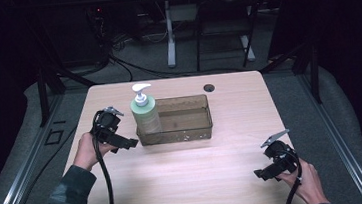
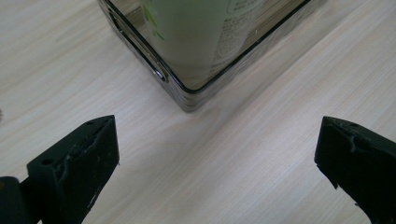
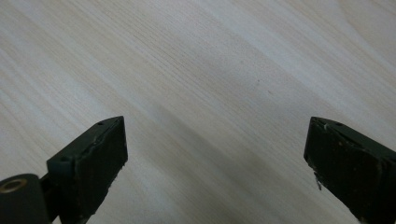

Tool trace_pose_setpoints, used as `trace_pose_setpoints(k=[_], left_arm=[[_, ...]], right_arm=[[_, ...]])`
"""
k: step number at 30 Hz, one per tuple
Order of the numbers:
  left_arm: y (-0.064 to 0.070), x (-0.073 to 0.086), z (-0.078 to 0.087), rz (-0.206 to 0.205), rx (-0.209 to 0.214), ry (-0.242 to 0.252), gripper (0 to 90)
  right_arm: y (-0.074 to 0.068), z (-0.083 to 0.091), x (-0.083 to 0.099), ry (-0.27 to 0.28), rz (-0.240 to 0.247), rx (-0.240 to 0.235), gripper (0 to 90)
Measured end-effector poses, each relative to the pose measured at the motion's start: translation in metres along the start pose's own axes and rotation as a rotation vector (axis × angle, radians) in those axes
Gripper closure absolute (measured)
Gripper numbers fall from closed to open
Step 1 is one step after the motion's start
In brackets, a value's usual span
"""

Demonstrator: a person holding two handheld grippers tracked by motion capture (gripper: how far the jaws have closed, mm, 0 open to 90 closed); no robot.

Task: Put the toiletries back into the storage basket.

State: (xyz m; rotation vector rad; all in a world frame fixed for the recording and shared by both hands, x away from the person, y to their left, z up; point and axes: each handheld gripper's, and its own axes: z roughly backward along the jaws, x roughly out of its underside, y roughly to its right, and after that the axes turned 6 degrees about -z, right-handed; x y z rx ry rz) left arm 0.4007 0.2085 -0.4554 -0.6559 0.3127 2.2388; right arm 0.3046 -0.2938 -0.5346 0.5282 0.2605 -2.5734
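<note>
Two grippers, one bottle, one bin — that is the count on the counter (image 1: 186,182). One pump bottle (image 1: 144,114) stands upright in the left end of the smoky clear bin (image 1: 196,129), which sits at the middle of the counter toward its far side; the bottle's lower part is seen through the tinted wall, and its label print is too small to read. The left gripper (image 1: 131,144) sits just beside the bin's near left corner, apart from it, jaws spread wide and holding nothing. In the left gripper view that corner of the bin (image 2: 187,95) lies between and beyond the two black jaws, with the pale green bottle (image 2: 187,32) cut off by the top edge, so its pump is out of frame there. The right gripper (image 1: 262,173) rests near the counter's near right corner, well apart from the bin, also wide open and empty; its view looks down on bare wood grain (image 3: 196,93) between its jaws. Both forearms are cut off by the bottom edge of the high view. One small dark hole (image 1: 209,87) marks the counter behind the bin.
</note>
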Motion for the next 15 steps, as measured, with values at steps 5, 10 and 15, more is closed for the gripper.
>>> trace_pose_setpoints(k=[5,10,15], left_arm=[[0.0012,0.0049,-0.0066,-0.004,-0.001,-0.013,0.2],[0.0005,0.0055,-0.0071,0.002,0.003,0.001,0.1],[-0.0015,0.0080,-0.0099,0.007,0.010,0.001,0.1]], right_arm=[[0.0012,0.0006,0.0004,-0.003,0.002,0.004,5.6],[0.0018,0.0004,0.0006,0.000,0.001,0.001,5.5],[0.0040,0.0001,0.0016,0.003,-0.007,-0.001,5.4]])
